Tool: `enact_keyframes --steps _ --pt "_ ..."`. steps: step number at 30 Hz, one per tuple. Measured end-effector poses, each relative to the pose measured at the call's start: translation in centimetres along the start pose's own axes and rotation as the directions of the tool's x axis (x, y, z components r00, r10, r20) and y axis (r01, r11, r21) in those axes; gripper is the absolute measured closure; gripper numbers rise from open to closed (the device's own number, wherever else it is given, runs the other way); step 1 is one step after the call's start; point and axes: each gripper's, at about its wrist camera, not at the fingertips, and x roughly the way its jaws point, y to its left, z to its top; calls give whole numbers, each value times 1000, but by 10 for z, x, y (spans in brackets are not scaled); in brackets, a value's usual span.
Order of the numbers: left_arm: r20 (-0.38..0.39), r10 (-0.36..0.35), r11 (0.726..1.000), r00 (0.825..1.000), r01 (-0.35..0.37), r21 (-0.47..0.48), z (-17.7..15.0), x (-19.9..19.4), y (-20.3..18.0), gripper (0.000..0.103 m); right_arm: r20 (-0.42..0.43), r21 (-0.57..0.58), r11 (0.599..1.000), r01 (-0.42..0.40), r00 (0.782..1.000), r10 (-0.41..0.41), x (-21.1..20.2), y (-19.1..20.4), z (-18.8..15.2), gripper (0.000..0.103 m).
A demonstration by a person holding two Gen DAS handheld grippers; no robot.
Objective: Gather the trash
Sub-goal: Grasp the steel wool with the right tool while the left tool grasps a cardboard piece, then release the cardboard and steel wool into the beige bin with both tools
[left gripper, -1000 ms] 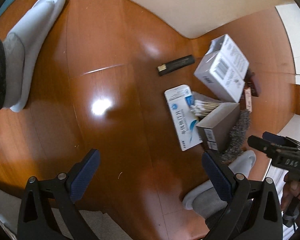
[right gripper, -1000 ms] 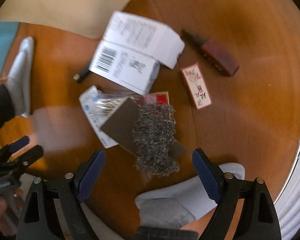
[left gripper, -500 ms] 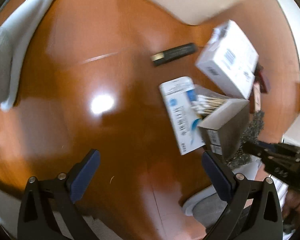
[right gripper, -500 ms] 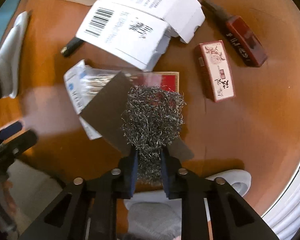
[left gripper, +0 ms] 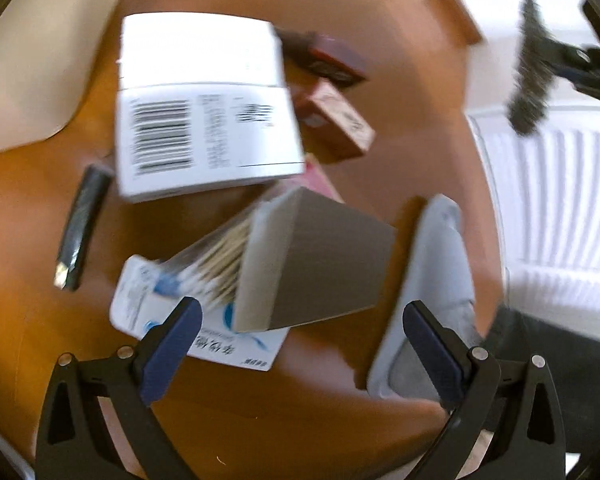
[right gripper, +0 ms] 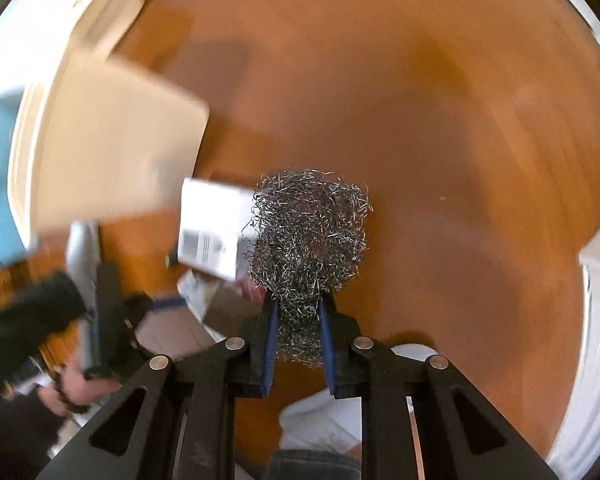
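Steel wool [right gripper: 308, 236] pinched by right gripper [right gripper: 297, 340]; left gripper [left gripper: 300, 344] gapes above boxes [left gripper: 312, 268].

Wooden floor [left gripper: 28, 208] under scattered boxes [left gripper: 204, 120]

Your left gripper [left gripper: 302, 338] is a black frame with triangular cut-outs in its arms and round silver screw heads at the joints. Each of its fingers [left gripper: 171, 350] ends in a long navy-blue pad with a fine ribbed face. Your right gripper [right gripper: 299, 322] is the same build: matte black arms, four silver screws across the front, triangular windows lower down, and blue pads [right gripper: 271, 344] lining the inner faces of the fingers. On your left arm you wear a dark, almost black sleeve [right gripper: 28, 320]. On your feet you have pale grey slippers [left gripper: 428, 304] over grey socks [left gripper: 416, 372], blurred in both views.
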Motion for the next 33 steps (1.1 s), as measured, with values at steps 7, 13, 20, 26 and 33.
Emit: enact_keyframes --steps 7,13,20,26,33 --pt "-52 -123 988 991 127 83 10 22 0 9 13 40 998 -48 999 48 5 6 3 82" --pt "-54 -153 984 987 158 85 6 20 -8 21 14 61 995 -74 997 73 7 -5 1 81" --pt "-62 -180 977 982 186 100 14 27 -18 29 32 85 993 -86 996 83 3 -12 1 80" --pt "-141 -248 967 958 254 23 21 55 -4 96 48 96 991 -94 995 89 -2 -12 2 80" --pt "-110 -397 913 911 404 52 12 20 -30 103 65 102 991 -83 995 77 -8 -10 -1 80"
